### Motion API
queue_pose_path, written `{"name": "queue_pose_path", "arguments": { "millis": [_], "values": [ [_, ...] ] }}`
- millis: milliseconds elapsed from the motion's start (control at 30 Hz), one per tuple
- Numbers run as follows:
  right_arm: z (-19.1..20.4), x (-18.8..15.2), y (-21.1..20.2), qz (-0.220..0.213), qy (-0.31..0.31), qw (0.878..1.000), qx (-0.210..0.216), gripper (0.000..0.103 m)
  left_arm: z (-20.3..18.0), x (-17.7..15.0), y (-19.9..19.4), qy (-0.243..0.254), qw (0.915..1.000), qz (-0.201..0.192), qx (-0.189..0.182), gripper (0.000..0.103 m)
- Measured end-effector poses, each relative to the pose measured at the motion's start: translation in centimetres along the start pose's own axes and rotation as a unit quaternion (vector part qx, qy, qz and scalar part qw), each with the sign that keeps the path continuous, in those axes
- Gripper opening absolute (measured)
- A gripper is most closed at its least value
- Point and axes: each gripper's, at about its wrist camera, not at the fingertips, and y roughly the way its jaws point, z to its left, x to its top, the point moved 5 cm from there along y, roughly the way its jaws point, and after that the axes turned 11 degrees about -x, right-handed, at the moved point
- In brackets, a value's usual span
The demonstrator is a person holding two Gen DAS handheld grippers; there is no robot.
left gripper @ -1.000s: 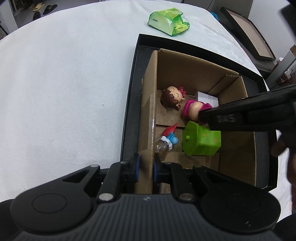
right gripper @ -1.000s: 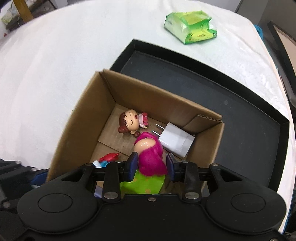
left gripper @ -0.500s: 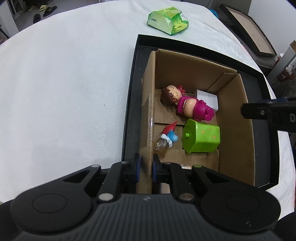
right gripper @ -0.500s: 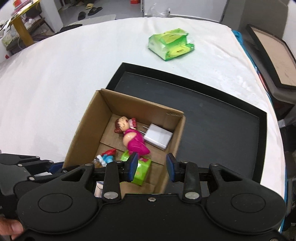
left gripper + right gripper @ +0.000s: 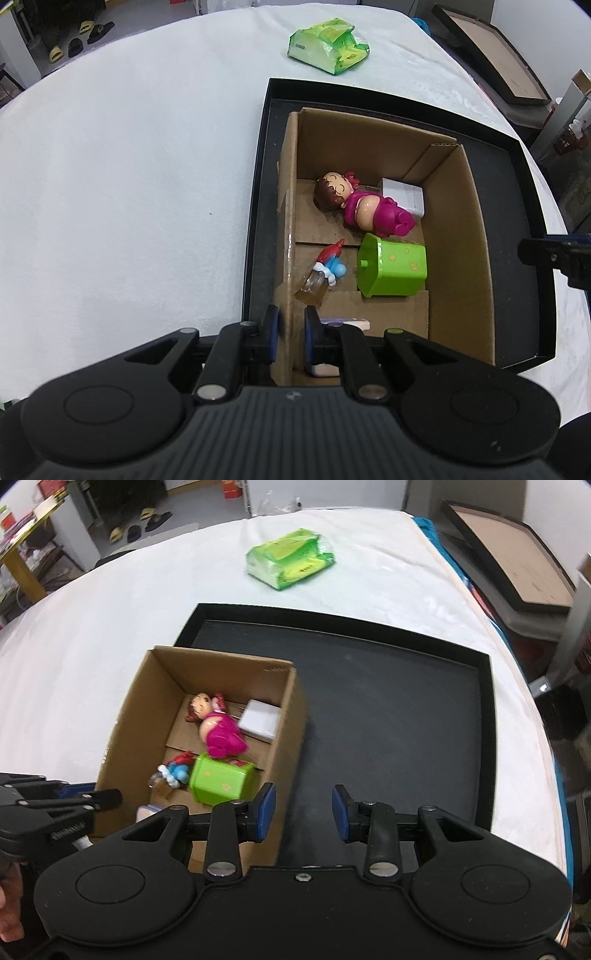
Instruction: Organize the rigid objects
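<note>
While the left hand-held gripper (image 5: 287, 330) stays pinched on the near wall of the cardboard box (image 5: 476, 236), keep that hold steady so the box doesn't slide on the black tray (image 5: 388, 709). Right hand-held gripper (image 5: 300, 814): pads spread, nothing betw. them, over bare tray beside box. Pink doll (image 5: 218, 727) now lies inside by green cube (image 5: 221, 782) and white charger (image 5: 260, 720); 1 s ago it was in right's grip. Green packet (image 5: 290, 563) far off on tabletop, poss. next.

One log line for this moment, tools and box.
left tool: shut on cardboard box wall | right tool: open, empty, over black tray | doll: in box
</note>
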Motion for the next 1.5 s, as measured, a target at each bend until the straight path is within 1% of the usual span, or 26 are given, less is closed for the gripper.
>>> {"name": "queue_pose_path", "arguments": {
  "millis": [167, 233, 267, 367, 500, 667, 733, 800, 833, 867, 900, 933, 1000, 1167, 1233, 1333, 1433, 1500],
  "values": [
    [-2.2, -1.3, -0.5, -0.001, 0.027, 1.0, -0.001, 0.037, -0.5, -0.2, -0.8, 0.002, 1.0, -0.002, 0.006, 0.013],
    [-2.9, -1.9, -0.7, -0.001, 0.035, 0.999, -0.001, 0.042, -0.7, -0.3, -1.3, 0.006, 0.9999, -0.004, 0.007, 0.013],
    [-3.2, -2.2, -0.9, -0.003, 0.039, 0.999, -0.001, 0.043, -0.8, -0.4, -1.5, 0.006, 0.9999, -0.004, 0.008, 0.013],
    [-4.0, -2.8, -1.4, -0.006, 0.051, 0.999, -0.001, 0.043, -1.0, -0.6, -2.2, 0.002, 1.0, -0.005, 0.007, 0.015],
    [-4.7, -3.7, -2.5, -0.016, 0.065, 0.998, -0.003, 0.053, -1.6, -1.0, -3.2, 0.009, 0.9999, -0.007, 0.006, 0.016],
    [-5.6, -4.9, -3.7, -0.025, 0.084, 0.996, -0.007, 0.058, -2.5, -1.7, -4.2, 0.015, 0.9999, -0.007, 0.003, 0.016],
    [-5.8, -5.3, -4.2, -0.028, 0.088, 0.996, -0.01, 0.065, -2.8, -1.9, -4.6, 0.016, 0.9998, -0.007, -0.003, 0.019],
    [-6.0, -5.8, -4.7, -0.032, 0.093, 0.995, -0.014, 0.07, -3.0, -2.2, -5.1, 0.019, 0.9998, -0.008, -0.005, 0.027],
    [-6.0, -6.1, -5.0, -0.033, 0.097, 0.995, -0.016, 0.075, -3.2, -2.4, -5.4, 0.021, 0.9997, -0.009, -0.005, 0.029],
    [-6.1, -6.3, -5.3, -0.034, 0.1, 0.994, -0.018, 0.077, -3.3, -2.5, -5.7, 0.022, 0.9997, -0.01, -0.005, 0.034],
    [-6.2, -6.6, -5.5, -0.036, 0.102, 0.994, -0.02, 0.083, -3.4, -2.7, -6.0, 0.024, 0.9996, -0.013, -0.006, 0.039],
    [-6.2, -6.8, -5.7, -0.037, 0.103, 0.994, -0.022, 0.086, -3.5, -2.8, -6.2, 0.025, 0.9995, -0.015, -0.007, 0.04],
    [-6.3, -7.3, -6.1, -0.04, 0.107, 0.993, -0.026, 0.087, -3.7, -3.1, -6.7, 0.027, 0.9994, -0.018, -0.009, 0.043],
    [-6.5, -8.3, -6.8, -0.043, 0.118, 0.992, -0.029, 0.09, -4.2, -3.8, -7.7, 0.036, 0.999, -0.023, -0.012, 0.045],
    [-6.5, -8.7, -7.1, -0.042, 0.124, 0.991, -0.03, 0.096, -4.5, -4.1, -8.2, 0.04, 0.9988, -0.023, -0.013, 0.046],
    [-6.4, -9.5, -7.8, -0.041, 0.127, 0.991, -0.033, 0.101, -4.6, -4.7, -9.0, 0.045, 0.9986, -0.024, -0.016, 0.049],
    [-6.3, -10.1, -8.9, -0.051, 0.132, 0.989, -0.033, 0.103, -5.0, -5.3, -9.9, 0.05, 0.998, -0.032, -0.02, 0.056],
    [-6.4, -10.5, -9.5, -0.058, 0.138, 0.988, -0.034, 0.103, -5.2, -5.7, -10.4, 0.053, 0.9976, -0.038, -0.024, 0.063]
  ]
}}
